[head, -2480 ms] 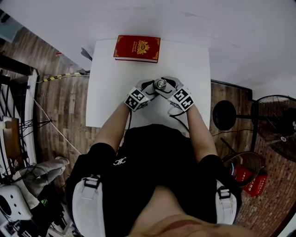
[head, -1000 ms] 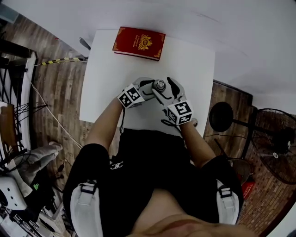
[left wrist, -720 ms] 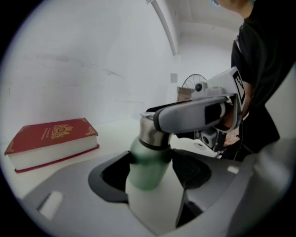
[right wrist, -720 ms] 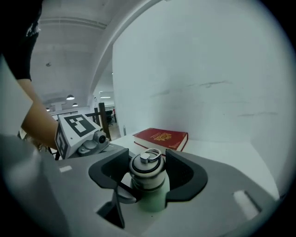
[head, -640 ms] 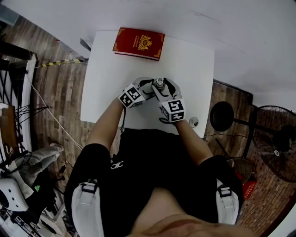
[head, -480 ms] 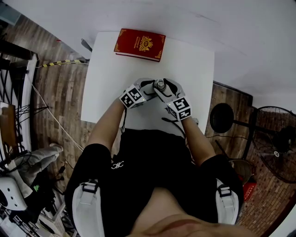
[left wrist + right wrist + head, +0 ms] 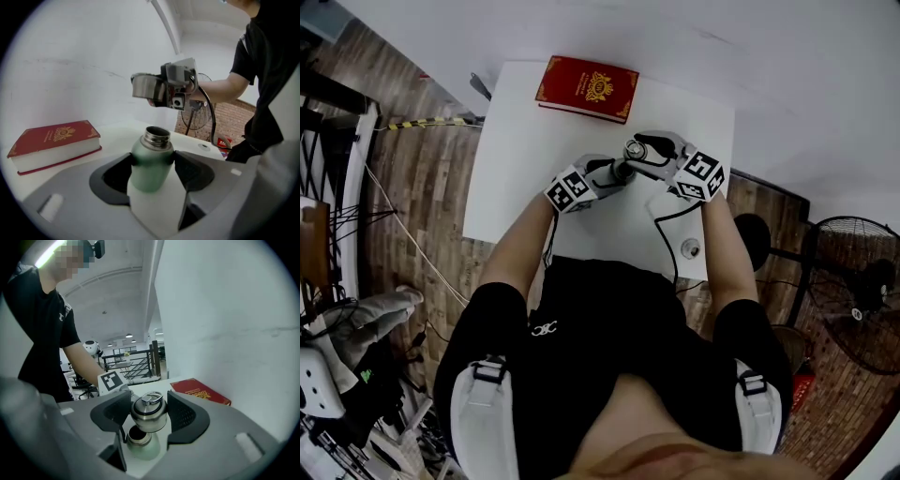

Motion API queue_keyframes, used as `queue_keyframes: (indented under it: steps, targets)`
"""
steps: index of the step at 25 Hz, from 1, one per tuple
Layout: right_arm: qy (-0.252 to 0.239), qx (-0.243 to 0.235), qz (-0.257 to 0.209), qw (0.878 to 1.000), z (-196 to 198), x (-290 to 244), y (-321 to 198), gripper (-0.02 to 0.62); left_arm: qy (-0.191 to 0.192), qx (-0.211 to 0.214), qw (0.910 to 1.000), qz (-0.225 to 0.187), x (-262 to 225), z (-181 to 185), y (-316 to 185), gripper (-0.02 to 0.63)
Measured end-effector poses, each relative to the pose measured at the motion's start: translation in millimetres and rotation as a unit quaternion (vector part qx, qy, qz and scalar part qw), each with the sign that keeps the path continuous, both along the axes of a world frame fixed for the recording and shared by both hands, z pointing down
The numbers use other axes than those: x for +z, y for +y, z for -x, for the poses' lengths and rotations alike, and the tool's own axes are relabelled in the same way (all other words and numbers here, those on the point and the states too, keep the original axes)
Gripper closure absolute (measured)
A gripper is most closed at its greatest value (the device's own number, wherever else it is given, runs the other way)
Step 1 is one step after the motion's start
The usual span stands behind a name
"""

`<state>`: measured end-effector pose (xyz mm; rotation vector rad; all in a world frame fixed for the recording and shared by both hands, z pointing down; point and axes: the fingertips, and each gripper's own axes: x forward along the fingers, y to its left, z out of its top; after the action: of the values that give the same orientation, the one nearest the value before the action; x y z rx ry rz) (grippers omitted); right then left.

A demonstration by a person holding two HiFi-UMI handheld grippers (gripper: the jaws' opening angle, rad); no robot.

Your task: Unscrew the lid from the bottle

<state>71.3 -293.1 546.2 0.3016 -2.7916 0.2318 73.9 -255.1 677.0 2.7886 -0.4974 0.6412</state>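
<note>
Jaws: left gripper (image 7: 153,164) clamps one bottle (image 7: 150,176), right gripper (image 7: 148,417) just closed on one lid (image 7: 148,411)

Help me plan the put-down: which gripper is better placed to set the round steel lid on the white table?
Right. The right gripper has just closed its jaws on the round steel lid, held above the open green metal bottle; the left gripper is clamped on that bottle.

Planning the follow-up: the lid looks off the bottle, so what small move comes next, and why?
Probably lower the lid, on which the right gripper has just closed, onto the table beside the bottle: its neck stands open in the left gripper, the lid apart from it.
</note>
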Motion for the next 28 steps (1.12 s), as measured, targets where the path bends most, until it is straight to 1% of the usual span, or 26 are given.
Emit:
queue_keyframes:
  steps: [3,5,7,8,10,12,13,14,15,16,18,19,21,23,24,25,26,28]
  targets:
    - [-0.019,0.035,-0.014,0.999,-3,-20,-2,0.348,0.001,-0.012,0.9999,0.006,1,2,-1,0.264]
    - [-0.027,0.068,-0.024,0.997,-8,-27,-2,0.347,-0.008,-0.018,0.9998,0.007,1,2,0,0.262]
    - [-0.039,0.104,-0.028,0.993,-15,-33,-1,0.348,-0.016,-0.026,0.9995,0.001,-2,0,3,0.262]
    - [-0.047,0.122,-0.027,0.991,-20,-37,0,0.348,-0.013,-0.035,0.9993,-0.006,-7,0,3,0.263]
    - [-0.065,0.157,-0.028,0.985,-27,-44,2,0.348,0.001,-0.062,0.9975,-0.033,-23,4,1,0.264]
    - [-0.078,0.195,-0.037,0.977,-33,-54,2,0.348,0.005,-0.083,0.9939,-0.073,-50,14,3,0.278]
    - [-0.084,0.213,-0.045,0.972,-36,-60,3,0.348,0.009,-0.094,0.9913,-0.092,-66,20,3,0.304]
    - [-0.090,0.232,-0.054,0.967,-39,-67,3,0.348,0.014,-0.111,0.9878,-0.108,-83,28,3,0.350]
    - [-0.096,0.251,-0.063,0.961,-43,-74,2,0.348,0.022,-0.135,0.9828,-0.124,-100,37,-1,0.409]
    - [-0.099,0.270,-0.071,0.955,-47,-79,1,0.348,0.029,-0.165,0.9760,-0.139,-117,47,-7,0.463]
    - [-0.104,0.306,-0.087,0.942,-53,-91,-3,0.348,0.035,-0.239,0.9567,-0.162,-148,71,-22,0.539]
    - [-0.106,0.324,-0.095,0.935,-56,-98,-4,0.348,0.032,-0.277,0.9450,-0.170,-162,83,-29,0.552]
    - [-0.108,0.358,-0.108,0.921,-62,-115,-3,0.348,0.032,-0.347,0.9208,-0.175,-187,109,-37,0.552]
    - [-0.106,0.387,-0.117,0.908,-67,-128,0,0.348,0.053,-0.400,0.8995,-0.166,-207,128,-38,0.552]
    - [-0.106,0.396,-0.119,0.904,-69,-132,2,0.348,0.062,-0.418,0.8914,-0.164,-215,134,-37,0.552]
    - [-0.108,0.402,-0.120,0.902,-70,-134,4,0.348,0.066,-0.429,0.8855,-0.166,-222,137,-36,0.552]
    - [-0.109,0.404,-0.120,0.900,-71,-135,5,0.348,0.065,-0.435,0.8816,-0.172,-228,139,-35,0.552]
    - [-0.111,0.408,-0.120,0.898,-70,-136,8,0.348,0.062,-0.437,0.8779,-0.186,-237,141,-32,0.552]
